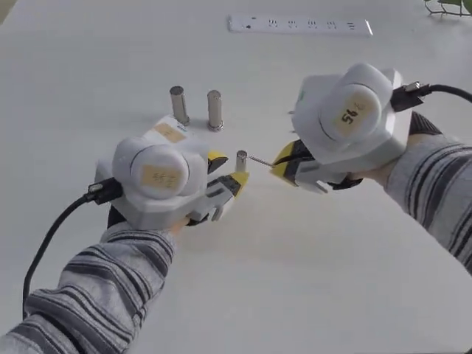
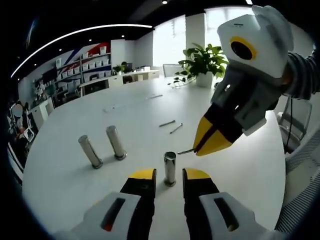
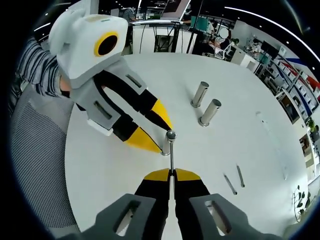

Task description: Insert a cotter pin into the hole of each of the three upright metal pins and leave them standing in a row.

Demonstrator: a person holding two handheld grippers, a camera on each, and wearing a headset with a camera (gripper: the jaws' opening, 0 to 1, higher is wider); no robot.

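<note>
Three metal pins stand on the white table. Two are side by side at the back [image 1: 178, 105] [image 1: 214, 109], also in the left gripper view [image 2: 90, 151] [image 2: 116, 142]. The third pin [image 1: 241, 159] [image 2: 170, 168] stands at the tips of my left gripper [image 1: 228, 170] [image 2: 169, 176], which is open, with a gap on each side of the pin. My right gripper [image 1: 282, 163] [image 3: 171, 173] is shut on a thin cotter pin [image 1: 259, 159] [image 3: 171, 155]. The cotter pin's free end reaches the top of the third pin [image 3: 170, 136].
Two spare cotter pins [image 2: 167, 123] [image 2: 176, 128] lie on the table beyond the pins, also seen to the right of my right gripper [image 3: 230, 184] [image 3: 240, 176]. A white power strip [image 1: 299, 25] lies at the far edge, with a wire basket [image 1: 450, 7] at the far right corner.
</note>
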